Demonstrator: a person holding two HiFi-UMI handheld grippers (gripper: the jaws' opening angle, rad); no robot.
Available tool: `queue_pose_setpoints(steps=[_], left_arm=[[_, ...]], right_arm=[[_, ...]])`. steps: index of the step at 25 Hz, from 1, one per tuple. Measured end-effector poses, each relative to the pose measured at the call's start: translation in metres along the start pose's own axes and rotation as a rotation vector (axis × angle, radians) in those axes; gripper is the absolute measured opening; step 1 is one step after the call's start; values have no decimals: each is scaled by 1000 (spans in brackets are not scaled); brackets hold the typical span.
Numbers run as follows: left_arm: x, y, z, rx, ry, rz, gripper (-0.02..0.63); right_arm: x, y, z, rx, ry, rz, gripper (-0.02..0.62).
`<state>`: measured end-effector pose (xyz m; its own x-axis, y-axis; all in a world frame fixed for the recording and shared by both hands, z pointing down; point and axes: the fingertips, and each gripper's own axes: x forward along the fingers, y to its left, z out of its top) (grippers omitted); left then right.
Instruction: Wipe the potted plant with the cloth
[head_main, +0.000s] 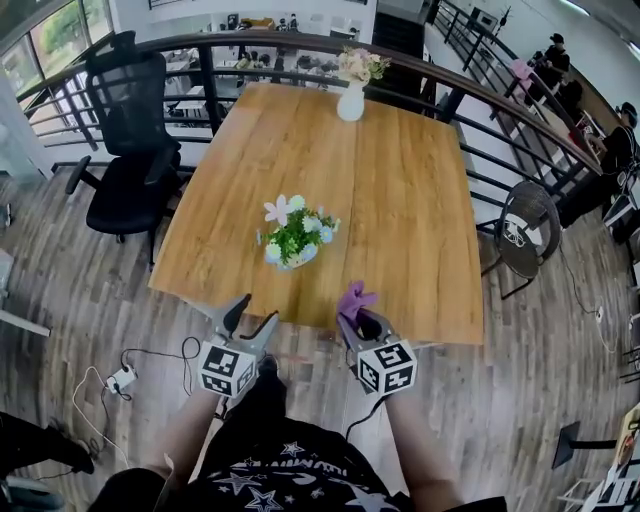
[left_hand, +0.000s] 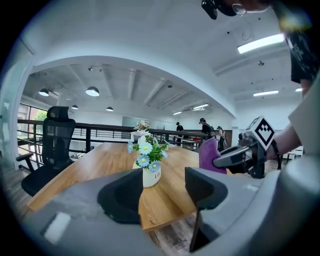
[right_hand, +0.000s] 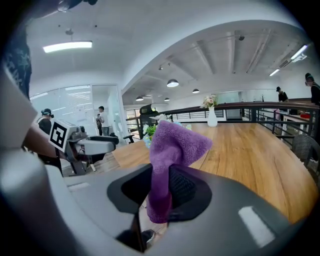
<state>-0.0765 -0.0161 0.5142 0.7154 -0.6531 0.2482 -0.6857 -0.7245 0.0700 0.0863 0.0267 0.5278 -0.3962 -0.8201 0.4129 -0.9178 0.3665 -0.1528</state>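
The potted plant (head_main: 296, 236), a white pot with green leaves and pale blue and white flowers, stands on the wooden table (head_main: 400, 190) near its front edge; it also shows in the left gripper view (left_hand: 146, 162). My right gripper (head_main: 356, 318) is shut on a purple cloth (head_main: 354, 298), which sticks up from between the jaws (right_hand: 170, 165). It hovers at the table's front edge, right of the plant. My left gripper (head_main: 250, 320) is open with nothing between its jaws (left_hand: 162, 192), just short of the table edge and in front of the plant.
A white vase of flowers (head_main: 352, 90) stands at the table's far end. A black office chair (head_main: 130, 150) is to the left, a round black stool (head_main: 527, 225) to the right. A curved railing (head_main: 480, 95) runs behind. Cables and a power strip (head_main: 120, 378) lie on the floor.
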Motion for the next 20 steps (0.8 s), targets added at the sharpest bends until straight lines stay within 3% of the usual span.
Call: queue_pose_setpoints(steps=[12,20], left_arm=[[-69,-56,12,25,-82,12,209],[-112,-100,-1,40,-81,11,68]], right_arm=[[-89,50,-14,-10,-87,-15,91],[-129,74,-47,2,-76,-15,89]])
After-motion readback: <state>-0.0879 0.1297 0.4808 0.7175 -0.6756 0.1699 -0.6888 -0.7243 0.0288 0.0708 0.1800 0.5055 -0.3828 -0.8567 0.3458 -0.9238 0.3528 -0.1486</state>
